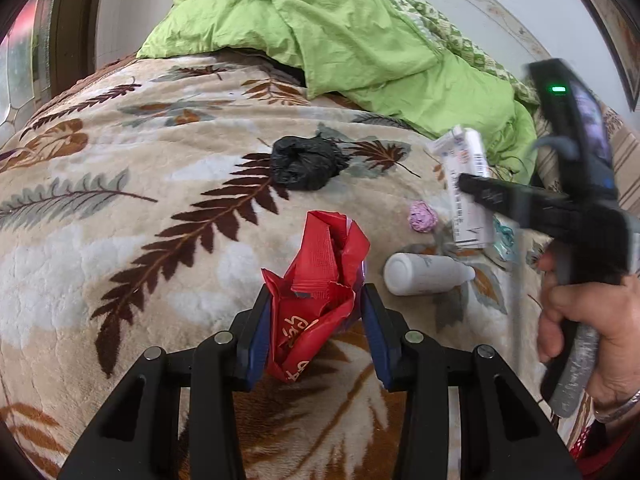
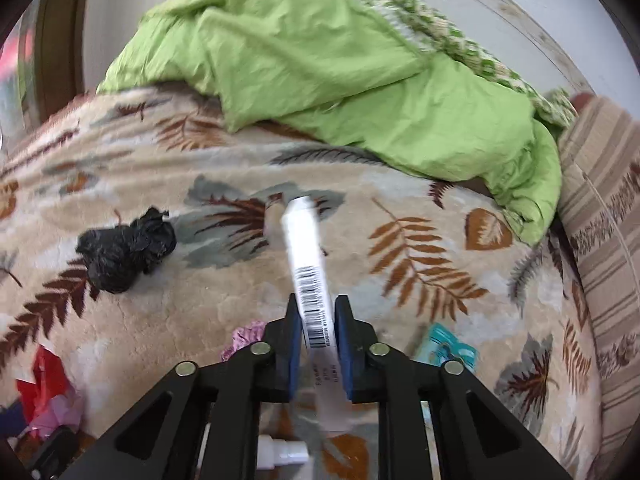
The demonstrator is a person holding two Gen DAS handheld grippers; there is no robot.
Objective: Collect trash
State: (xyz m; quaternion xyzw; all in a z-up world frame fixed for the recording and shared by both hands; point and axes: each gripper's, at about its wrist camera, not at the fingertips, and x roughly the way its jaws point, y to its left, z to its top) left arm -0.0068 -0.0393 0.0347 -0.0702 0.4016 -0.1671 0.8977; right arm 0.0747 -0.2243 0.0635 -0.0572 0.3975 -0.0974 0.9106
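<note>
My left gripper [image 1: 316, 316] is shut on a crumpled red wrapper [image 1: 320, 272] low over the leaf-patterned blanket [image 1: 120, 240]. To the right a person's hand [image 1: 580, 320] carries my right gripper [image 1: 470, 186], shut on a slim white carton [image 1: 468, 152] with a barcode. In the right wrist view the carton [image 2: 310, 264] stands up between the blue pads of the right gripper [image 2: 316, 320], lifted off the blanket. Loose on the blanket lie a black bag wad [image 1: 304, 164], a pink paper ball [image 1: 423, 217], a white bottle [image 1: 424, 274] and a teal wrapper [image 2: 448, 344].
A rumpled green quilt [image 1: 340, 40] covers the far side of the bed against a pale wall. A striped cushion [image 2: 608, 240] borders the blanket on the right. The left gripper's red wrapper [image 2: 40, 376] shows at the lower left of the right wrist view.
</note>
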